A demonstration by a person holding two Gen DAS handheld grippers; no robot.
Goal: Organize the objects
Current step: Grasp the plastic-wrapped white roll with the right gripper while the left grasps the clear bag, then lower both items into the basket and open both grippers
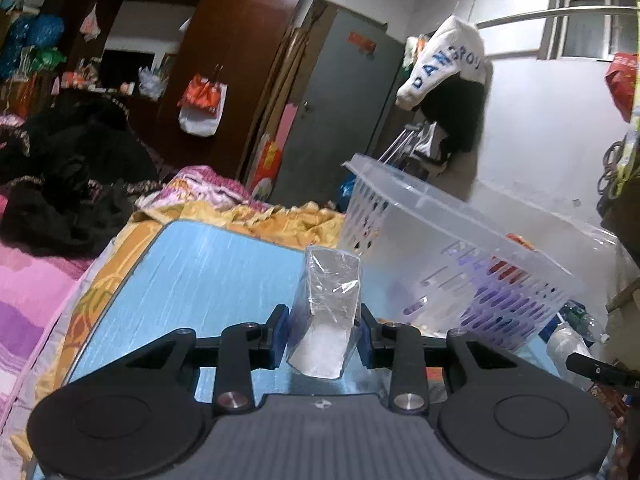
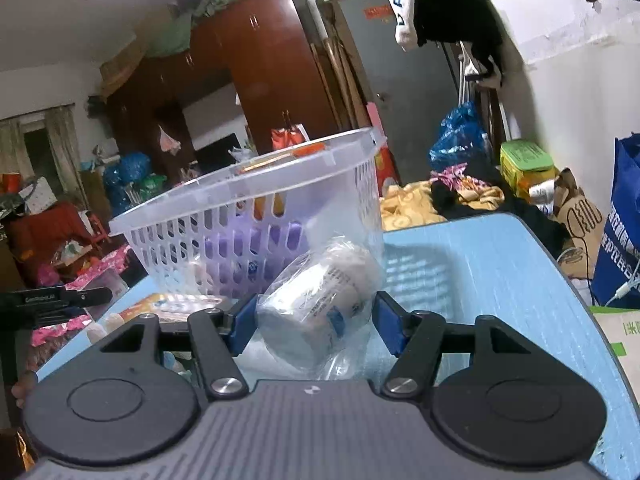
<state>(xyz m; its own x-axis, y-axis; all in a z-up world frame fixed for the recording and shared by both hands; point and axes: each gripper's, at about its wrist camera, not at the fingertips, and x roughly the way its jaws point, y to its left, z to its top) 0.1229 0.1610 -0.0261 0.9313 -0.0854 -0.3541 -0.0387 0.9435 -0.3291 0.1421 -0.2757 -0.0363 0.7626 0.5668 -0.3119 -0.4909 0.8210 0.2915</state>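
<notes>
Both claws loaded beside the basket (image 2: 256, 216).
Left claw (image 1: 323, 334) grips a clear-wrapped pack (image 1: 326, 312); right claw (image 2: 312, 322) grips a bagged roll (image 2: 324, 300) over the blue bench (image 2: 480, 272).

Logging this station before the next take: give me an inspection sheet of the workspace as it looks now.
Surface: blue table top, on a bed.
Job's things: translucent slotted basket with items inside; clear-wrapped packet; bagged white roll.
Clutter: flat packets beside basket.
Grippers: left hand-held gripper shut on packet; right hand-held gripper around roll, contact unclear.
Cables: white cable off table's right edge.
Surroundings: wardrobe, grey door, hanging clothes.
</notes>
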